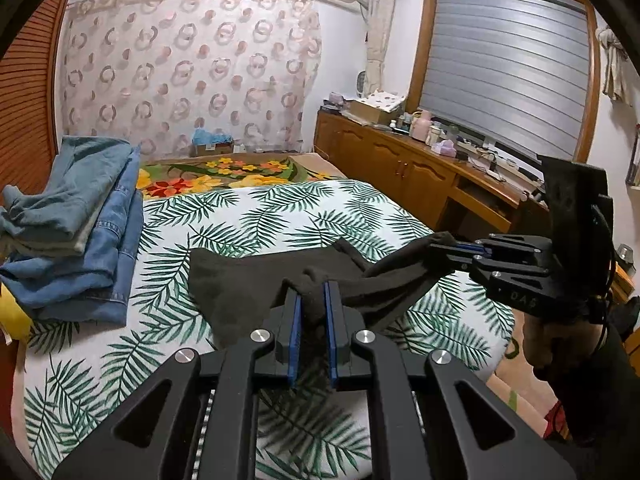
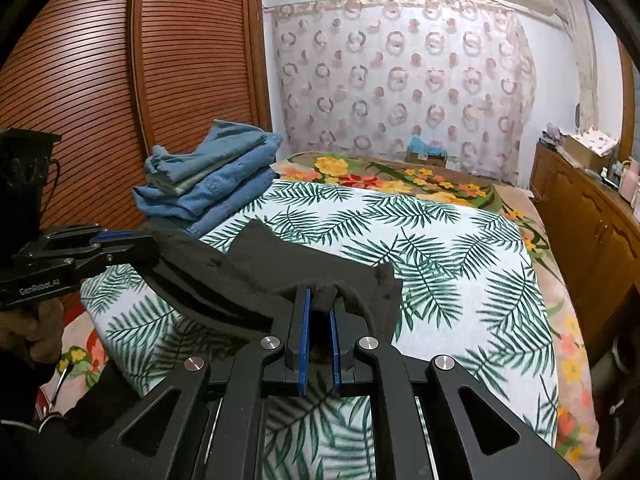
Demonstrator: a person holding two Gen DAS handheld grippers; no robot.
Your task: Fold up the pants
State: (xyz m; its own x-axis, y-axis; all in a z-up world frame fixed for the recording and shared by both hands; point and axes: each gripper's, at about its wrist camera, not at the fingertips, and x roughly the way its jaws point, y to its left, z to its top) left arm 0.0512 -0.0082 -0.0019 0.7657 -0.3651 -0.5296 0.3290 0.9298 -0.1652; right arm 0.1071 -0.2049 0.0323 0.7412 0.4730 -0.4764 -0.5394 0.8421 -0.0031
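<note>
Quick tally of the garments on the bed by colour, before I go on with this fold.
Dark pants, held in both grippers: 1
Blue denim garments, stacked: at least 3; the layers are hard to tell apart
Total: at least 4

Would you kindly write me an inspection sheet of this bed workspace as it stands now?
Surface: bed sheet with palm-leaf print, over a floral blanket.
Job's things: dark pants, near edge lifted, far part on the sheet.
Clutter: stack of folded jeans at the bed's left side.
Grippers: left gripper and right gripper both shut on the pants.
Cables: a black cable hangs by the right gripper's handle.
Surroundings: louvred wardrobe, ring-patterned curtain, cluttered wooden cabinet, shuttered window.
</note>
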